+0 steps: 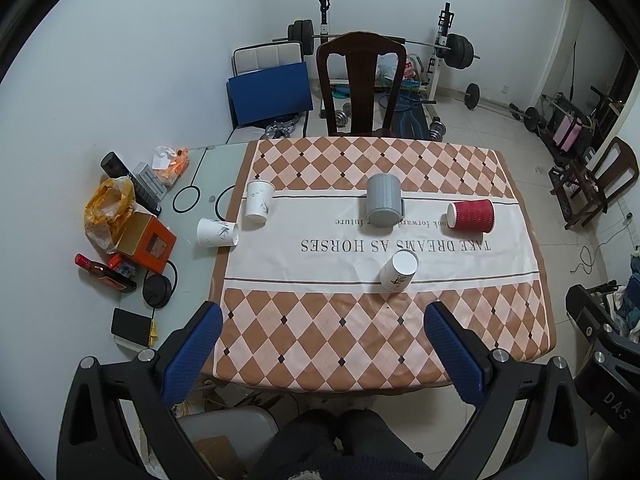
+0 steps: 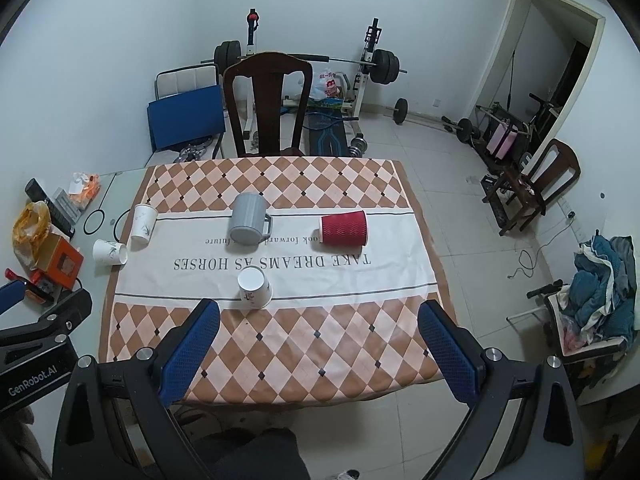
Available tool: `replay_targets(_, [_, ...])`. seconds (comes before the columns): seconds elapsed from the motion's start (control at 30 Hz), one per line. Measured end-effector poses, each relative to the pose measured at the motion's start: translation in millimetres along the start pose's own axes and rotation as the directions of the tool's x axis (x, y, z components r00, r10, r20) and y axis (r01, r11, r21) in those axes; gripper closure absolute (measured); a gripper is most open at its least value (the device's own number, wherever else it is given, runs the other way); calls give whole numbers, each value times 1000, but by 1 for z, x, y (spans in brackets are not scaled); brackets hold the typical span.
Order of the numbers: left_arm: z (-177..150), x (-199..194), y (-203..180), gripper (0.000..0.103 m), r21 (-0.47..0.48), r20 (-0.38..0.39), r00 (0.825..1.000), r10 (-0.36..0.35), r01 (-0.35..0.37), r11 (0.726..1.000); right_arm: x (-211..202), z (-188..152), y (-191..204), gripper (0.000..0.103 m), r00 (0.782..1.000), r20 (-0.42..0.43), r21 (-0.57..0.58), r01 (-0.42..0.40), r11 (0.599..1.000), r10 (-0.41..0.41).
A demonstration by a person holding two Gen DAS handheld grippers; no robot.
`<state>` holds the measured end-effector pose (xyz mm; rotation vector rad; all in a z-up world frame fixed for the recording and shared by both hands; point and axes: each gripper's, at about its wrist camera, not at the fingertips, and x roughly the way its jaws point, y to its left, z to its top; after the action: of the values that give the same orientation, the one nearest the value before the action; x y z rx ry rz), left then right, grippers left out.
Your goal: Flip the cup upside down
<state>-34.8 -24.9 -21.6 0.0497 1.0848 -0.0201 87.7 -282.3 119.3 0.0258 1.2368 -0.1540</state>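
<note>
Red ribbed cup [image 1: 471,217], grey mug [image 1: 383,204], diamond-checked tablecloth [image 1: 340,332].

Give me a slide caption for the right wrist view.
Open right tool hovers above checkered tablecloth with inverted white cup, gray mug and red cup.

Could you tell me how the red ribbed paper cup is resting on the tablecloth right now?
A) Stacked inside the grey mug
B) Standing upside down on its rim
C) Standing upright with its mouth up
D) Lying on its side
D: the red ribbed paper cup lies on its side on the tablecloth, its corrugated wall facing up and its base end pointing toward the grey mug, from which it sits apart.
</note>
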Motion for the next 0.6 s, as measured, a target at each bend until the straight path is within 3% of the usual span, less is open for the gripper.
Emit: replay_targets(0.6, [0,-5,-2,0,3,-7,1000,-6,6,1000,0,-1,4,2,1000,-4,-13,-3,1000,3])
